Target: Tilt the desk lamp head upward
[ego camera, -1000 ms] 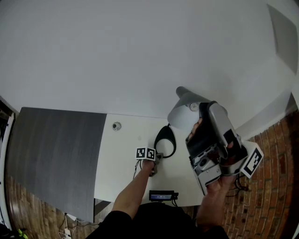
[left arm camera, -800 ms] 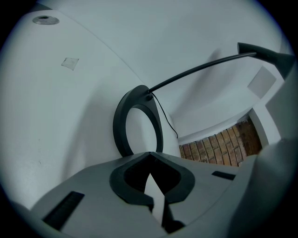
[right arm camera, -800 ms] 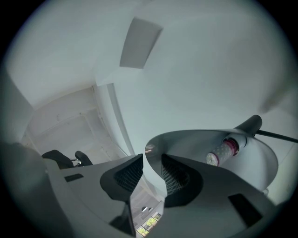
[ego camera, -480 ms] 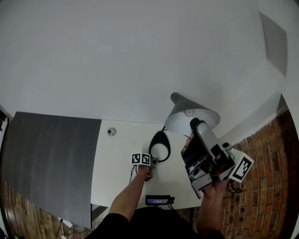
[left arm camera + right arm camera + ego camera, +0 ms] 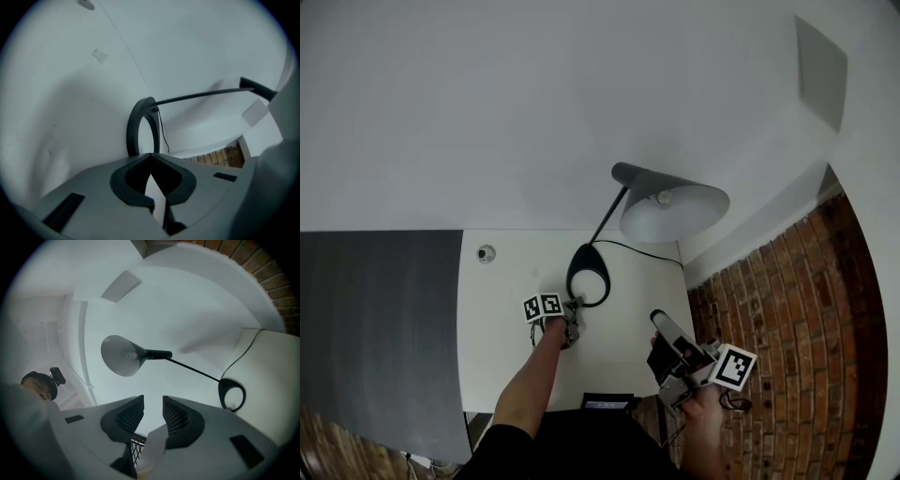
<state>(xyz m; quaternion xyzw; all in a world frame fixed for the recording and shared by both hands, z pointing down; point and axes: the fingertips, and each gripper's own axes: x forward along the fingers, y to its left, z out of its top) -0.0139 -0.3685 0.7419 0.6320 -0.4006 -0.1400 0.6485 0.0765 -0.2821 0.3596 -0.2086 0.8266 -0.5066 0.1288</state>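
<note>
Above tabletop back corner, lamp head stands free. Right gripper has left it and dropped to tabletop edge, jaws spread, nothing between. Left gripper sits just beside ring base, jaws pressed together, empty. Tilt step likely finished; hands retreating.

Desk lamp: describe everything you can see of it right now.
The desk lamp is dark, matte metal by the look: a ring-shaped base flat on the white desk, a thin straight stem leaning up to a cone shade whose pale inside and bulb show in the head view. A thin cord trails from the base across the desk. The left gripper, jaws shut, sits at the base's near edge; contact is unclear. The right gripper, open, is well clear.
</note>
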